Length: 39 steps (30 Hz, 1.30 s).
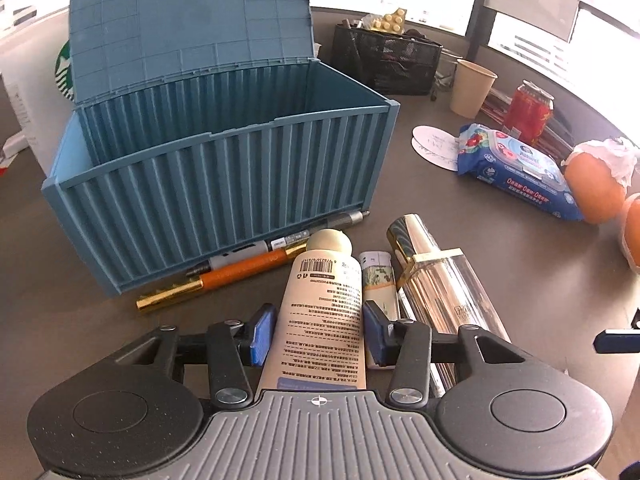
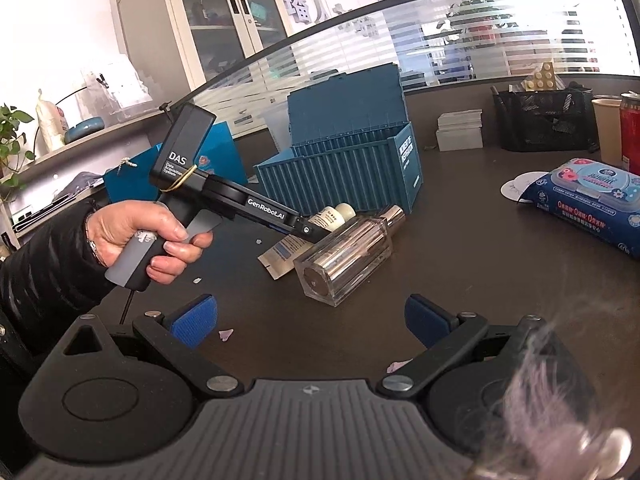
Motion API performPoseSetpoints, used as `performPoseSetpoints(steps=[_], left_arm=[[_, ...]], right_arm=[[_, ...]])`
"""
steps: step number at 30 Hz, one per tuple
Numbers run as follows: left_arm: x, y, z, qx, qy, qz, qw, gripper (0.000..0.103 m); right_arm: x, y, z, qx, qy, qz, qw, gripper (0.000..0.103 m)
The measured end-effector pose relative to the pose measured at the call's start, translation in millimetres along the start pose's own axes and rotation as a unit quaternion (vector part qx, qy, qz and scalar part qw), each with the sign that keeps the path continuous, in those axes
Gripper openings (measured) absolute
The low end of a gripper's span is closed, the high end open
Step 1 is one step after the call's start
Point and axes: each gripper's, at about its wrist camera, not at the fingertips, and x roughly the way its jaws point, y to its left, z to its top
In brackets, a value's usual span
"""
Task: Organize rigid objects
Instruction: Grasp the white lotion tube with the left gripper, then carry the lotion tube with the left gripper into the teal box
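Two blue pads (image 1: pixel 262 334) of the left gripper (image 1: pixel 318 334) flank and touch the cream tube (image 1: pixel 320 312); right gripper (image 2: pixel 312 320) spread, empty.

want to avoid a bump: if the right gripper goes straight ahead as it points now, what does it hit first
Probably the clear square bottle lying on the table, base end toward the open right gripper. Bare tabletop lies between them, though depth is hard to judge.

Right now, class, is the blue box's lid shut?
No: in the left wrist view the lid stands tilted back behind the blue box, and the ribbed inside walls show.
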Motion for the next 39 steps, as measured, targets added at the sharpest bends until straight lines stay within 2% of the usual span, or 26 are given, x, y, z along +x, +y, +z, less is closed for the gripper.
performPoseSetpoints(steps=[9,20,25,30,39], left_arm=[[-35,-6,-3,0.047,-0.011,-0.006,0.9988,0.045],[-71,-14,15,0.135,-0.02,0.002,0.9906,0.045],[-83,-15,30,0.181,-0.019,-0.014,0.9832,0.045],[-93,-13,53,0.235,-0.029,-0.005,0.9716,0.045],[-93,-7,93,0.283,-0.01,-0.014,0.9588,0.046]], right_arm=[[6,-3,-1,0.001,-0.001,0.013,1.0,0.101],[10,2,-2,-0.003,0.002,0.022,1.0,0.101],[9,3,-1,-0.005,0.001,0.021,1.0,0.101],[8,2,0,-0.003,0.001,0.019,1.0,0.101],[6,1,0,-0.002,-0.003,0.013,1.0,0.101]])
